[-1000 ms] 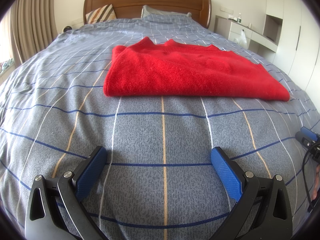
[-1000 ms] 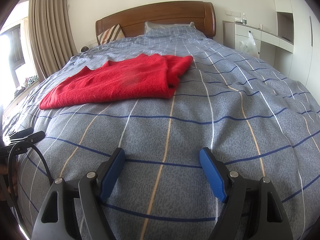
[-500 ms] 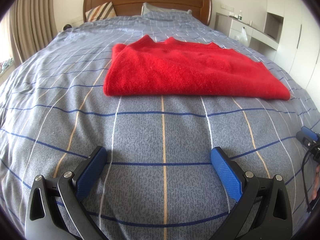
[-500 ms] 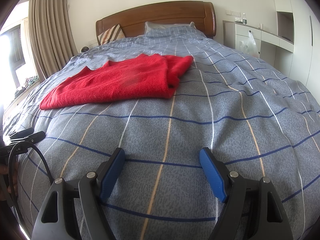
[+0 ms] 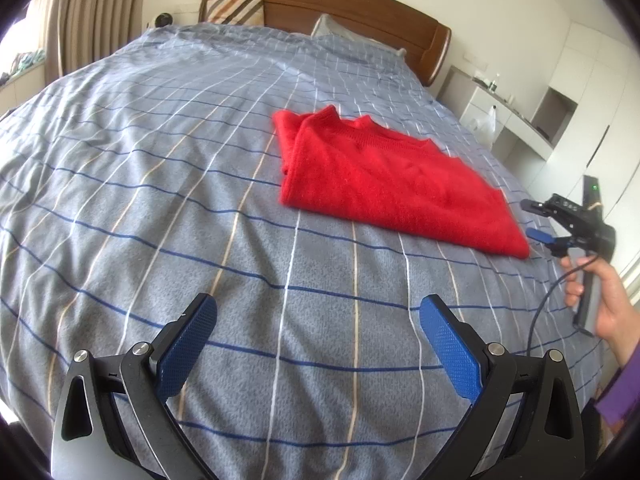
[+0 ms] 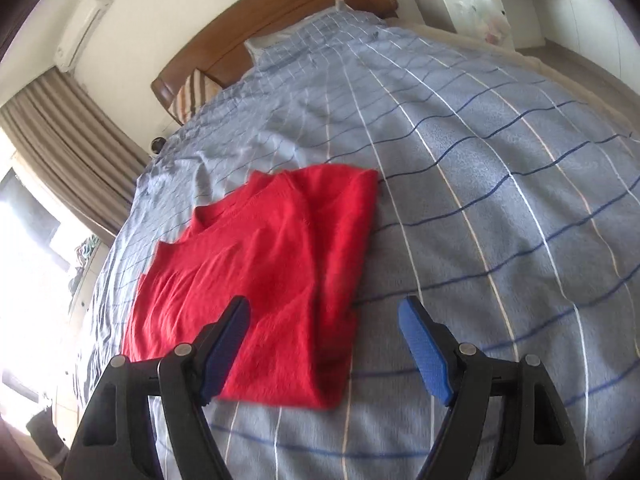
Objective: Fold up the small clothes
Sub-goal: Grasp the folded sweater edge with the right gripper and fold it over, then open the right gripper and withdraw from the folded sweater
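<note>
Red sweater (image 6: 264, 280) half-folded on bed (image 5: 160, 200). Right gripper (image 6: 324, 332) spread wide, empty, above near corner: better pinch both layers. Left gripper (image 5: 316, 332) gaping, empty.

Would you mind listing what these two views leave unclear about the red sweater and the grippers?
- red sweater: its near left part is hidden behind a finger of the right gripper, right wrist view.
- Layers folded underneath: hidden by the top layer, both views.
- right gripper, left wrist view: small, near the edge; jaw opening unreadable there.
</note>
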A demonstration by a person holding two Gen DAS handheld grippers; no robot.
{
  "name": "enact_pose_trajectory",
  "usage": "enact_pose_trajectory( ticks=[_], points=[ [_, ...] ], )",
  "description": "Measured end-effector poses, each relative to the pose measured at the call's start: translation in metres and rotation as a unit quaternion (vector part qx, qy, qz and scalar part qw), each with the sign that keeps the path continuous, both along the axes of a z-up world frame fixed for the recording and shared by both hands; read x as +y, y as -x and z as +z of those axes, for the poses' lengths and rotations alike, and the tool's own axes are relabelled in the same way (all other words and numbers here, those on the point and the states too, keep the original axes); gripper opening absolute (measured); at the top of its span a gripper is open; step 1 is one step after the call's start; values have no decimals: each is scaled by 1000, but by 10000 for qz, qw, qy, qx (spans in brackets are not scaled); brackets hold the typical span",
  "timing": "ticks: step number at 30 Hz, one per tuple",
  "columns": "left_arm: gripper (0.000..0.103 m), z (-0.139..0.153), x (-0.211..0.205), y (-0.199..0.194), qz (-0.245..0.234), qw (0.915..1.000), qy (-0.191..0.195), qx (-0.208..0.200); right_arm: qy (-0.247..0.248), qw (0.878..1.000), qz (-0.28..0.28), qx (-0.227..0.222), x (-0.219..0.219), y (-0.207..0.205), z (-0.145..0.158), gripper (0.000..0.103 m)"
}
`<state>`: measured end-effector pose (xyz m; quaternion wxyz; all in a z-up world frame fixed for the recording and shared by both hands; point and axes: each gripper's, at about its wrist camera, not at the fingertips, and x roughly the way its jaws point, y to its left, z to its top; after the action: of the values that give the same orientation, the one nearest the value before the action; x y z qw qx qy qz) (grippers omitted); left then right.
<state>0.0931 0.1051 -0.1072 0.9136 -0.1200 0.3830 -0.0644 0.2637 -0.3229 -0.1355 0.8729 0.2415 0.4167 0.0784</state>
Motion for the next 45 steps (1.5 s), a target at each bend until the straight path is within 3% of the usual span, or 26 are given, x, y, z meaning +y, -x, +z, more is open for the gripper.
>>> enact_pose_trajectory(
  ticks=[3, 4, 7, 11, 17, 22, 24, 27, 29, 32, 34, 36, 39, 43, 45],
  points=[
    [102, 8, 11, 13, -3, 10000, 27, -48, -133, 9983, 286, 487, 13, -37, -20, 77],
    [102, 11, 15, 18, -22, 10000, 9, -69, -69, 9971, 327, 691, 18, -44, -28, 70],
    [102, 20, 25, 30, -56, 9998, -28, -164, 116, 9941, 446, 980, 33, -51, -32, 9],
    [102, 29, 40, 42, 26, 9996, 53, -263, 454, 9959, 391, 681, 61, -49, 14, 9],
    [102, 36, 61, 46, 263, 9989, 325, -233, 378, 9919, 1190, 220, 169, -69, 81, 9],
    [102, 39, 78, 60, 518, 9978, 299, -296, 336, 9806, 1919, 205, 271, -78, 77, 9],
    [102, 37, 83, 63, 568, 9975, 327, -249, 114, 9774, 2094, 281, 298, -77, 60, 13],
    [102, 33, 88, 68, 615, 9975, 288, -195, -754, 9651, 2440, 573, 316, -75, 37, 34],
    [102, 31, 93, 73, 655, 9972, 305, -198, -1507, 9526, 2593, 507, 308, -71, 40, 49],
    [102, 29, 100, 77, 700, 9965, 431, -173, -1881, 9475, 2586, 74, 275, -57, 62, 51],
    [102, 27, 103, 79, 713, 9961, 494, -166, -1341, 9601, 2447, -200, 252, -47, 78, 51],
    [102, 26, 103, 79, 702, 9962, 494, -151, -223, 9693, 2409, -438, 246, -36, 86, 53],
    [102, 23, 100, 78, 682, 9965, 474, -95, 362, 9574, 2856, -237, 254, -23, 64, 49],
    [102, 28, 96, 84, 637, 9972, 392, -89, 886, 9337, 3457, 294, 285, 3, 1, 42],
    [102, 30, 96, 86, 632, 9977, 251, -47, 1306, 9227, 3624, 139, 292, 21, -7, 42]
  ],
)
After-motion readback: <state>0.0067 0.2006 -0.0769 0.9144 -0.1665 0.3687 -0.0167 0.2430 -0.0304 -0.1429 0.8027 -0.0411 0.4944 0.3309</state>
